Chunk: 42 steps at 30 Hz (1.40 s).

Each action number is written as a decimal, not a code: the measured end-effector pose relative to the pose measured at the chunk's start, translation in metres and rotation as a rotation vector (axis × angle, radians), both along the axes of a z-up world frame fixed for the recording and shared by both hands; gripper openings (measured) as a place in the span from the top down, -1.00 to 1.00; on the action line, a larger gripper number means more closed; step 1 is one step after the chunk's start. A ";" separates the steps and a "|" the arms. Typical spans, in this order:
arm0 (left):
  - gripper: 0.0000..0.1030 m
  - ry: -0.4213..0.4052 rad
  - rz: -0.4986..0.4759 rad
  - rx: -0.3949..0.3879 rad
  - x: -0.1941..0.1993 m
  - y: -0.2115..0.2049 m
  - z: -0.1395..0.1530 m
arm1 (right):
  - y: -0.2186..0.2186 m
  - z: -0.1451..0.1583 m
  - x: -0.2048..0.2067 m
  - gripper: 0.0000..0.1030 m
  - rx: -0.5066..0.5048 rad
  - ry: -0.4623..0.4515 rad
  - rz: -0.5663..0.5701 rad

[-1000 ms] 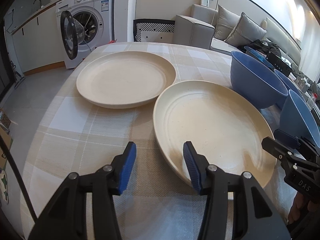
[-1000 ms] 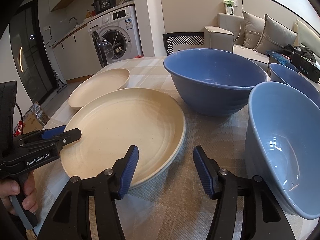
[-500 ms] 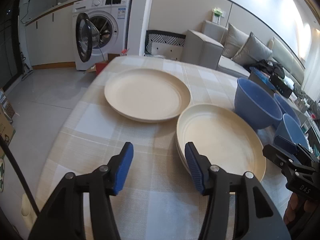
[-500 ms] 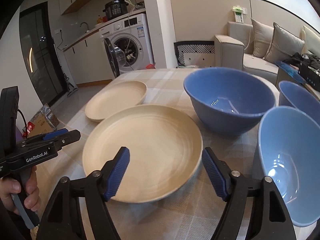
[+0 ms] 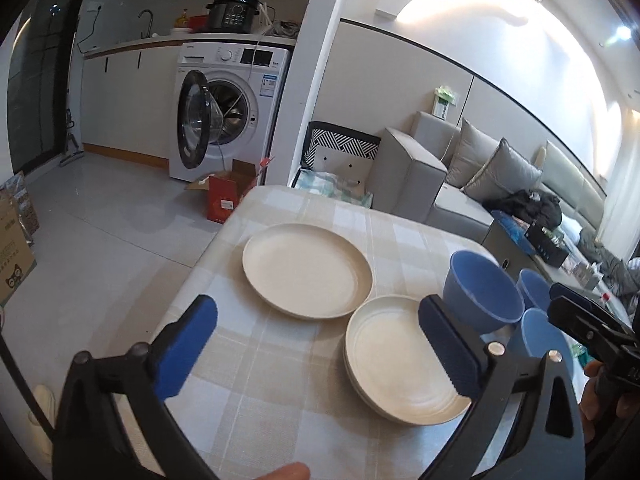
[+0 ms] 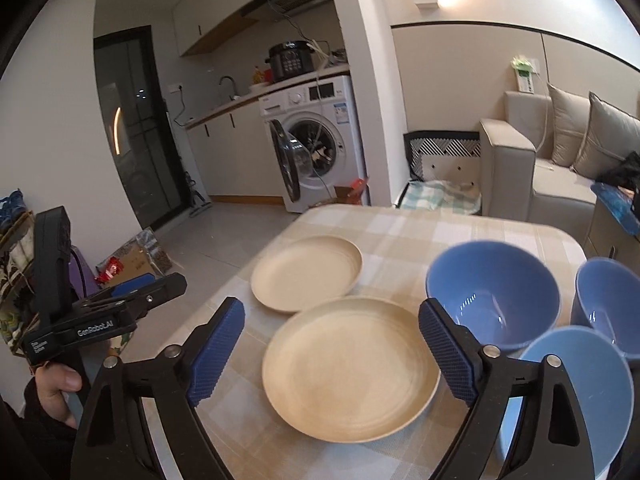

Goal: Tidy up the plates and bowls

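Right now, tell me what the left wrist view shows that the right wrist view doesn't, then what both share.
Only the left wrist view: the red cardboard box on the floor, and stacked rims at the near cream plate's edge. Only the right wrist view: the dark glass door, and the hand holding the left gripper. Both: the far cream round plate, three blue bowls, the checked tablecloth, the white washing machine, and opening, empty jaws.

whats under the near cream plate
In the left wrist view the near cream plate tops a stack: more cream rims show beneath. Their faces are covered, so the count is unclear.
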State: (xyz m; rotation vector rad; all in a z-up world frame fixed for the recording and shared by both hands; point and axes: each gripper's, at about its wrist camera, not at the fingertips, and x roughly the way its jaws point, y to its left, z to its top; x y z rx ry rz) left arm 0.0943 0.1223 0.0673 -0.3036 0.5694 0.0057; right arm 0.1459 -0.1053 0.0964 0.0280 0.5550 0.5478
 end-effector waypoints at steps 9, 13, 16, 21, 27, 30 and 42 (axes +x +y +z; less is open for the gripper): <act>-0.98 -0.061 -0.017 0.074 -0.001 -0.003 0.042 | 0.004 0.052 -0.002 -0.92 -0.018 -0.064 0.040; -0.98 -0.056 -0.005 0.103 0.005 -0.001 0.050 | 0.010 0.054 0.006 -0.92 -0.026 -0.046 0.057; -0.98 -0.042 0.003 0.111 0.013 0.004 0.050 | 0.015 0.052 0.016 -0.92 -0.045 -0.037 0.076; -0.98 0.000 0.015 0.126 0.035 0.010 0.042 | 0.027 0.048 0.042 -0.92 -0.062 -0.004 0.101; -0.98 0.048 0.035 0.113 0.065 0.023 0.022 | 0.048 0.034 0.087 -0.92 -0.079 0.059 0.116; -0.98 0.076 0.045 0.119 0.081 0.028 0.009 | 0.058 0.023 0.112 -0.92 -0.087 0.095 0.121; -0.98 0.220 0.106 0.077 0.149 0.045 -0.063 | 0.096 -0.048 0.211 -0.92 -0.100 0.293 0.104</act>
